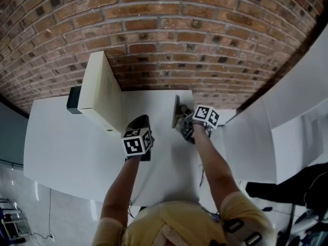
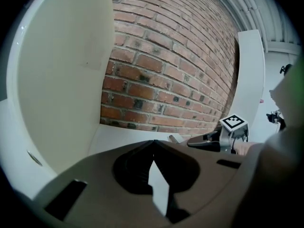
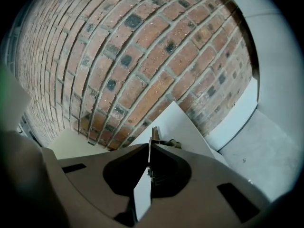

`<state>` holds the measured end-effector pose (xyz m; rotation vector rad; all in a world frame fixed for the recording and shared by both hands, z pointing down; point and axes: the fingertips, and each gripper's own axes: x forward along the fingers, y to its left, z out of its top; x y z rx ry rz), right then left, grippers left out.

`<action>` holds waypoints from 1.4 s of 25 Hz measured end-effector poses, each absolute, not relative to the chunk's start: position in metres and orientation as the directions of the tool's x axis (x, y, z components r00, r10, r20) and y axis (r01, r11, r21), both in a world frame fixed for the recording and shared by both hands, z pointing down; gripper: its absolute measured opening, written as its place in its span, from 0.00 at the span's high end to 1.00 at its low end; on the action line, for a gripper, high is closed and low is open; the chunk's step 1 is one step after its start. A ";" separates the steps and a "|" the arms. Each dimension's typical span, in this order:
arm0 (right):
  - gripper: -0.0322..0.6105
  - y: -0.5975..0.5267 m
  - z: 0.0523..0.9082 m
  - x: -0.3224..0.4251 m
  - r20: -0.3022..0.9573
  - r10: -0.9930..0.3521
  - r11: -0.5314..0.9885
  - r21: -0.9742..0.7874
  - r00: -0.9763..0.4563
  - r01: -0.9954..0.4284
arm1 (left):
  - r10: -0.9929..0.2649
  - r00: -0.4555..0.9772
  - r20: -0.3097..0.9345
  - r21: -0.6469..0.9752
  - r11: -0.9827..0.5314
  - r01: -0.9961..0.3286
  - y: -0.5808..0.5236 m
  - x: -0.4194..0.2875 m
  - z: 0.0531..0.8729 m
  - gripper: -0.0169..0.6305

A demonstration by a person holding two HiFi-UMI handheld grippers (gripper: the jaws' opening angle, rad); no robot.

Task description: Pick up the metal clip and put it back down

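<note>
The metal clip [image 1: 176,111] is a thin dark plate standing on edge over the far middle of the white table [image 1: 66,147]. My right gripper [image 1: 182,121] is shut on it from the right. In the right gripper view a narrow metal strip of the clip [image 3: 155,134] sticks out past the closed tips of the right gripper [image 3: 150,148]. Whether the clip touches the table I cannot tell. My left gripper [image 1: 141,118] hangs to the left of the clip, apart from it; its tips [image 2: 153,142] meet with nothing between them. From there the clip [image 2: 175,138] shows small ahead of the right gripper [image 2: 209,141].
A tall cream box [image 1: 102,94] stands at the back left, close beside the left gripper, with a black object [image 1: 73,100] behind it. A brick wall [image 1: 169,35] closes off the far side. White boards [image 1: 246,142] lean at the right.
</note>
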<state>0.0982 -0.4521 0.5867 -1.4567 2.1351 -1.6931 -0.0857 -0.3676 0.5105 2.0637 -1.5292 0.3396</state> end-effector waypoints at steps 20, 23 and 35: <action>0.76 -0.449 0.592 0.105 0.574 -0.682 0.064 -0.571 -0.454 -0.819 | -0.791 0.343 0.508 0.330 -0.189 -0.925 -0.358 -0.088 0.515 0.97; 0.74 -0.448 0.585 0.110 0.588 -0.699 0.089 -0.492 -0.406 -0.866 | -0.795 0.342 0.501 0.339 -0.184 -0.923 -0.355 -0.089 0.516 0.97; 0.73 -0.426 0.560 0.133 0.570 -0.767 0.084 -0.365 -0.294 -0.927 | -0.814 0.331 0.477 0.340 -0.176 -0.924 -0.336 -0.095 0.501 0.97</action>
